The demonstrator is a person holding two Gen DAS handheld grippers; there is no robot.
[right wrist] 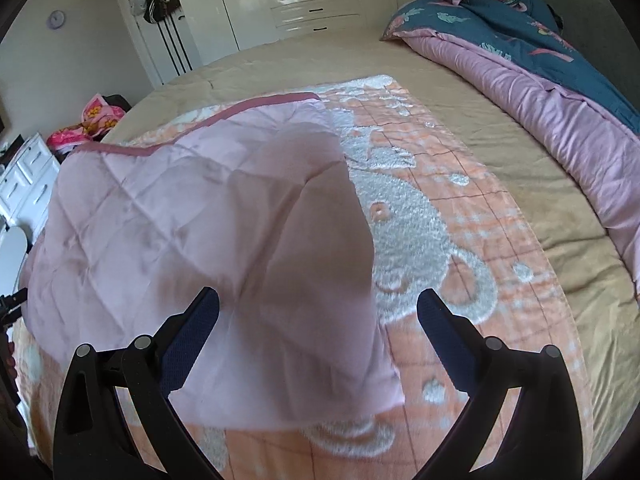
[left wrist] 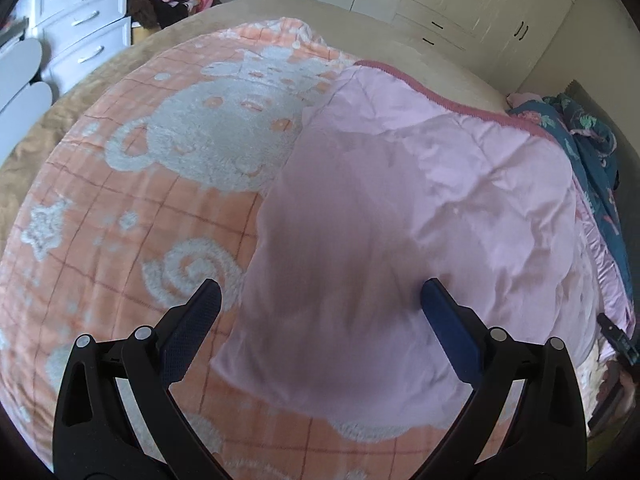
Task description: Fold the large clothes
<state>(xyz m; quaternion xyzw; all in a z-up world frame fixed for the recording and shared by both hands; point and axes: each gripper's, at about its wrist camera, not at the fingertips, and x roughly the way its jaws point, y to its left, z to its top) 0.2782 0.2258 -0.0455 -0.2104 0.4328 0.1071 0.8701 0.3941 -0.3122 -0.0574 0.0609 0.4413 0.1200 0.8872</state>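
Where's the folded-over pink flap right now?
The pink flap lies on the orange bear blanket, filling centre to right of the left wrist view. In the right wrist view it fills centre-left, between both open grippers.

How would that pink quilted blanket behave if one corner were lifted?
The pink blanket would probably flop and drape, since it already lies folded over in soft creases. Its thin quilting suggests it is light. Its smooth sheen suggests it may slide over the fuzzy orange blanket underneath.
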